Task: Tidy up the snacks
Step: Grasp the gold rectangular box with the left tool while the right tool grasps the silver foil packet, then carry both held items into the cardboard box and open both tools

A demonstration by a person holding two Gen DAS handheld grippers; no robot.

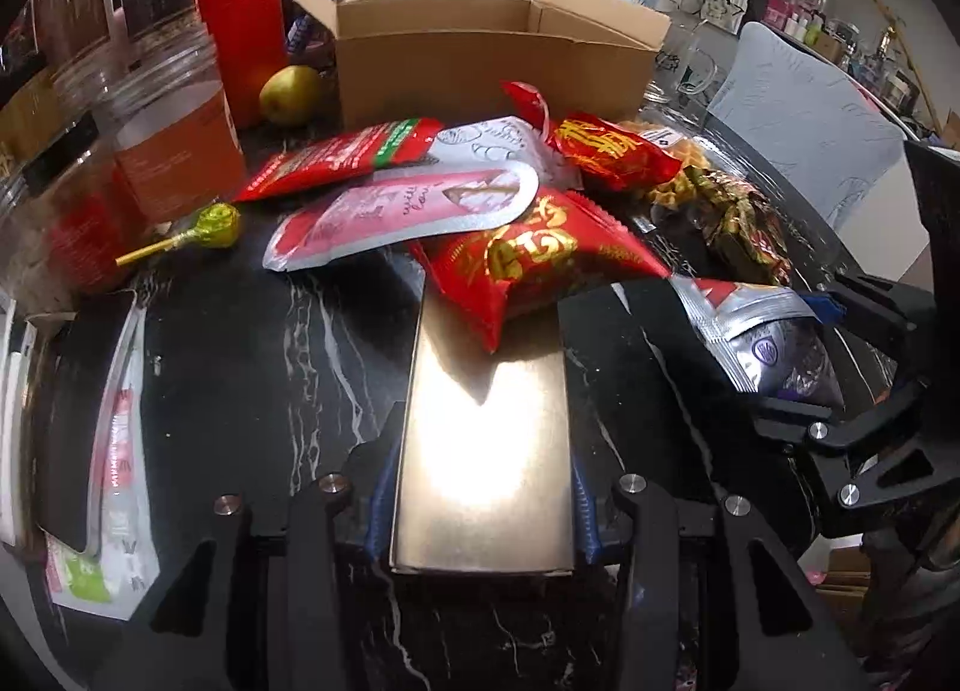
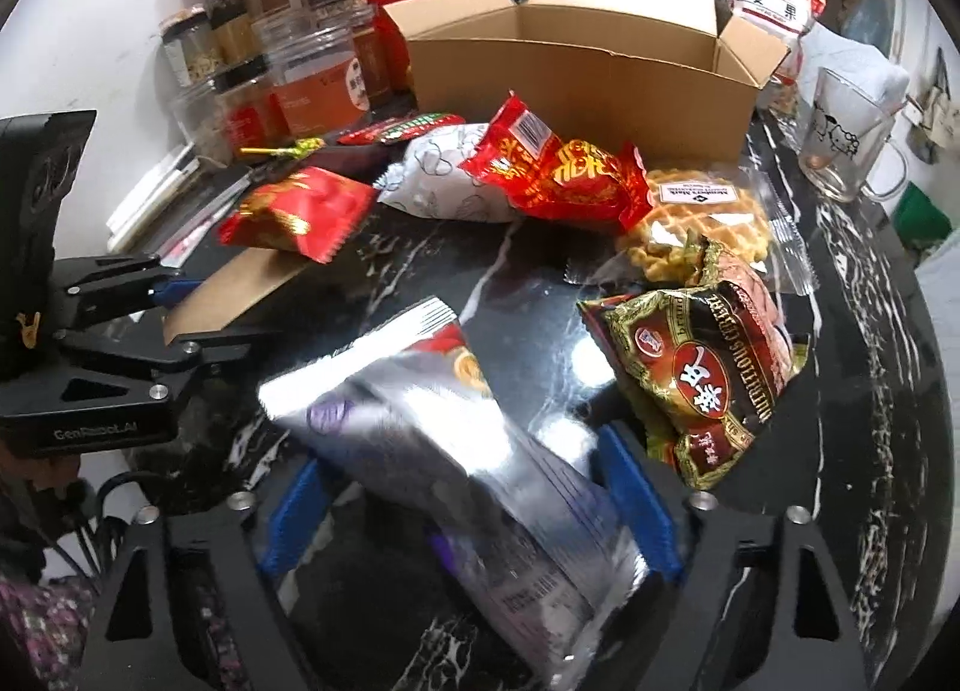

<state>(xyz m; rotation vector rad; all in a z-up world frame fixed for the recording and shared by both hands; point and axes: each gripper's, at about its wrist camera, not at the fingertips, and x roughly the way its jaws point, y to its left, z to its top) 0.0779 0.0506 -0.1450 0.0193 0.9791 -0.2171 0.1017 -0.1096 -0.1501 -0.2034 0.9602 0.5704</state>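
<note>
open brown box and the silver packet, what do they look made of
Open brown box: looks like matte corrugated cardboard, with folded flaps and creased edges.
Silver packet: likely metallised plastic foil, glossy, with bright glare and a crimped end seal.

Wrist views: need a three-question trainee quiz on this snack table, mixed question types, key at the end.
1. Short answer: what lies between the pads of the right gripper?
2. True or false: the flaps of the cardboard box are folded shut.
3. Multiple choice: the left gripper is clamped on
A. a flat cardboard sheet
B. a lollipop
C. a glass mug

Key:
1. A silver foil packet.
2. False, the flaps stand open.
3. A
</note>
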